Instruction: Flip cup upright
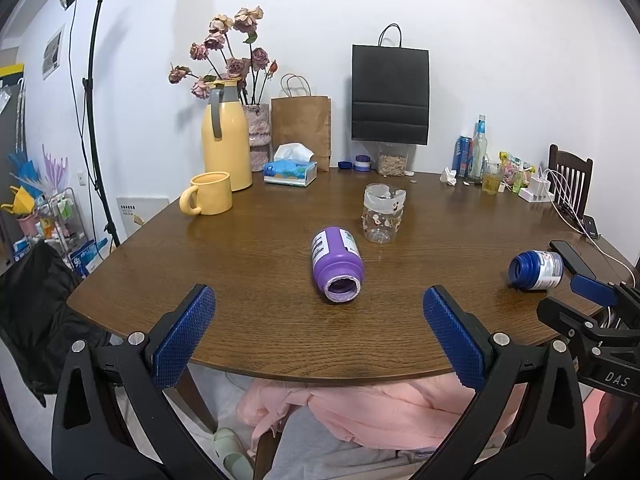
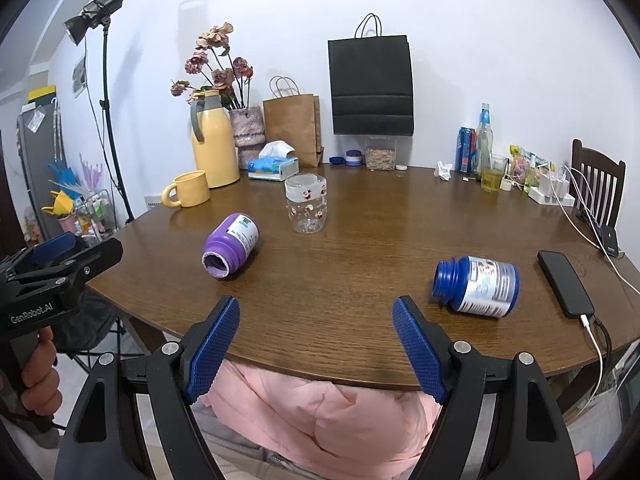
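Observation:
A clear plastic cup point(image 1: 383, 213) with small red prints stands on the brown table point(image 1: 256, 276), wide end up; it also shows in the right wrist view point(image 2: 306, 203). A purple bottle point(image 1: 337, 264) lies on its side, open mouth toward me, and shows in the right wrist view point(image 2: 231, 245). A blue bottle point(image 2: 477, 286) lies on its side at the right; it also shows in the left wrist view point(image 1: 536, 269). My left gripper point(image 1: 319, 304) is open and empty at the table's near edge, in front of the purple bottle. My right gripper point(image 2: 316, 314) is open and empty, left of the blue bottle.
A yellow mug point(image 1: 208, 193), yellow jug point(image 1: 225, 136), tissue box point(image 1: 290, 168), vase of dried roses and paper bags stand at the back. Bottles, a can and chargers crowd the back right point(image 2: 484, 148). A black phone point(image 2: 564, 283) lies at the right edge.

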A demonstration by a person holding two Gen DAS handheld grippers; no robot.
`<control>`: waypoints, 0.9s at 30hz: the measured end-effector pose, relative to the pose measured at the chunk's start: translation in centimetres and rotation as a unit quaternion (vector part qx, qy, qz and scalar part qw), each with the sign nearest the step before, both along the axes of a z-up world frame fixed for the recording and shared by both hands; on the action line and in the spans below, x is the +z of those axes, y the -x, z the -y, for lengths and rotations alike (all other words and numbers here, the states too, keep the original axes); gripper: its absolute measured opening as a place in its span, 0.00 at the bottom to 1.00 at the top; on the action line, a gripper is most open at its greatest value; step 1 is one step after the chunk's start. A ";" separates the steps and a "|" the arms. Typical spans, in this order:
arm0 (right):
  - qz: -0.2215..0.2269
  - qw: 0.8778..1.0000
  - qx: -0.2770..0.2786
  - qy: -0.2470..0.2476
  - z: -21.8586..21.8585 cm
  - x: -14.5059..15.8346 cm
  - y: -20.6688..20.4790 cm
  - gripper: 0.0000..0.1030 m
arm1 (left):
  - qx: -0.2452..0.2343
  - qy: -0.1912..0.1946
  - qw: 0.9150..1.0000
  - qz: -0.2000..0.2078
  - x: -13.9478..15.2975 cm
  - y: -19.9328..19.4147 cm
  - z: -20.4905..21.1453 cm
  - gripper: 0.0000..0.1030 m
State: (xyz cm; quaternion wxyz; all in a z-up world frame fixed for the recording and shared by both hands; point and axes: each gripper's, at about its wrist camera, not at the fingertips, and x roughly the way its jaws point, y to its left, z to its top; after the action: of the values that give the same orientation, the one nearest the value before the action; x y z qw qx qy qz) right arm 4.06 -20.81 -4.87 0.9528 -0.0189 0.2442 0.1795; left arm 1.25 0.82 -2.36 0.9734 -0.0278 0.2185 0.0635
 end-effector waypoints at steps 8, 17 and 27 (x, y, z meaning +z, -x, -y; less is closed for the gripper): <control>0.015 1.000 0.001 -0.008 0.2 0.6 0.4 0.81 | 0.003 -0.006 1.000 0.016 0.7 0.3 -0.1 1.00; 0.049 0.999 -0.001 -0.009 0.5 2.1 1.2 0.81 | 0.001 -0.018 0.998 0.054 2.3 1.0 -0.2 1.00; 0.065 0.998 0.003 -0.012 0.6 2.7 1.4 0.81 | -0.002 -0.015 0.998 0.066 2.5 1.1 -0.6 1.00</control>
State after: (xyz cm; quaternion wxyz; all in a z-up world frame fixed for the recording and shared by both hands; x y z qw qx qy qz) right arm 2.63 -21.38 -2.14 0.9664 -0.0193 0.1792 0.1834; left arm 0.16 1.47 0.12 0.9861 -0.0168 0.1530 0.0634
